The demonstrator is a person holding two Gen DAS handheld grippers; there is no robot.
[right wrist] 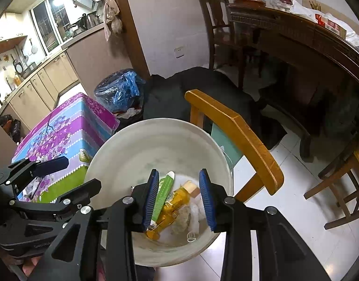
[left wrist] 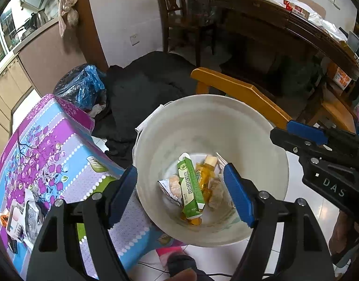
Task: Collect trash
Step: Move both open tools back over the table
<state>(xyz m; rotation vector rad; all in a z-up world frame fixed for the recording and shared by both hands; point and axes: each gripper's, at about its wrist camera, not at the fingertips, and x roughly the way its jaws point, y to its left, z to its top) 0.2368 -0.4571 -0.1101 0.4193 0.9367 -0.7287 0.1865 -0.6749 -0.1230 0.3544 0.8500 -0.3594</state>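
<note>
A white bucket (left wrist: 261, 126) (right wrist: 123, 149) stands on the floor beside the table. In it lie a green carton (left wrist: 190, 185) (right wrist: 166, 187), a yellow bottle (left wrist: 204, 175) (right wrist: 172, 203), a foil wrapper (left wrist: 171, 188) and crumpled tissue (right wrist: 191, 213). My left gripper (left wrist: 180, 196) (right wrist: 83, 172) hangs open over the bucket's mouth with nothing between its blue pads. Over the same opening my right gripper (right wrist: 179, 201) (left wrist: 281, 130) has its jaws a little apart, also holding nothing. Several packets (left wrist: 27, 210) lie on the table's near corner.
The table under a purple and blue flowered cloth (left wrist: 50, 152) (right wrist: 69, 126) is left of the bucket. A yellow wooden chair (left wrist: 245, 93) (right wrist: 238, 131) stands right behind it. A bin with a blue bag (left wrist: 85, 86) (right wrist: 118, 89) and a dark wooden table (right wrist: 296, 35) are farther back.
</note>
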